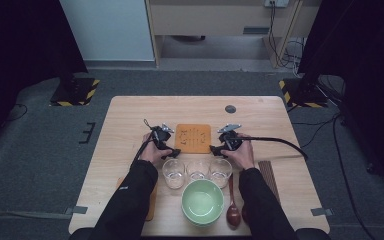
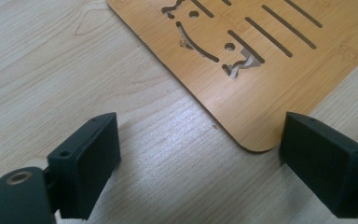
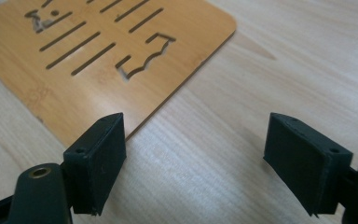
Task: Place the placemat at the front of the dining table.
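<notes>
1. Here, the bamboo trivet (image 1: 192,138) lies flat at mid-frame on the desk (image 1: 130,115).
2. Left tongs (image 1: 172,151) spread wide, unladen, touching the trivet's lower-left corner.
3. Right tongs (image 1: 214,148) gape released, just beside its lower-right corner.

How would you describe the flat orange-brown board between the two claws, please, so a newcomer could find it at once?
Start at the light wooden table and look to its middle, just beyond the row of three clear glasses. There lies the bamboo board, flat, square and round-cornered. Unlike the glasses and the green bowl, it is pierced by cut-out slots and shapes.
</notes>
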Demonstrator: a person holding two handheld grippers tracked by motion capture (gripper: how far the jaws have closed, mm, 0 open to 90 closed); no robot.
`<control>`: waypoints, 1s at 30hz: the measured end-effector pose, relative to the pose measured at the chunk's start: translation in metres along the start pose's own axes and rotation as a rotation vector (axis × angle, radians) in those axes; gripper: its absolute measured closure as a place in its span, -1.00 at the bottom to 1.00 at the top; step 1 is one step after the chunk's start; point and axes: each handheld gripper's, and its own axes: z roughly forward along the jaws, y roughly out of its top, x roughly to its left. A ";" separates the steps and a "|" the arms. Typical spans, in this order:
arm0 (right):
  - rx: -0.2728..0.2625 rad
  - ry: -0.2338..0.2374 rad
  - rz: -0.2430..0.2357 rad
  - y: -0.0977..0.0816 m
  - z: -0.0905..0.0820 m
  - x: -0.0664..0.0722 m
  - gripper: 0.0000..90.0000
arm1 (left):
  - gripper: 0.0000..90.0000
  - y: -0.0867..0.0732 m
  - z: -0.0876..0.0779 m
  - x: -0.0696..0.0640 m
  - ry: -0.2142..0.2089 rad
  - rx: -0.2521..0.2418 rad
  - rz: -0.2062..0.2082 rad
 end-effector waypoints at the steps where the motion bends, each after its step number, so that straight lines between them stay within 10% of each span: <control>1: -0.010 -0.003 0.003 0.001 0.000 0.000 -0.54 | -0.71 0.000 -0.001 0.001 -0.013 -0.013 -0.015; 9: -0.055 0.023 0.045 0.005 0.004 0.000 -0.59 | -0.73 -0.004 -0.001 0.012 0.045 -0.082 -0.112; 30: -0.049 -0.014 0.092 0.004 0.012 -0.001 -0.67 | -0.83 -0.001 0.009 0.002 0.031 -0.092 -0.062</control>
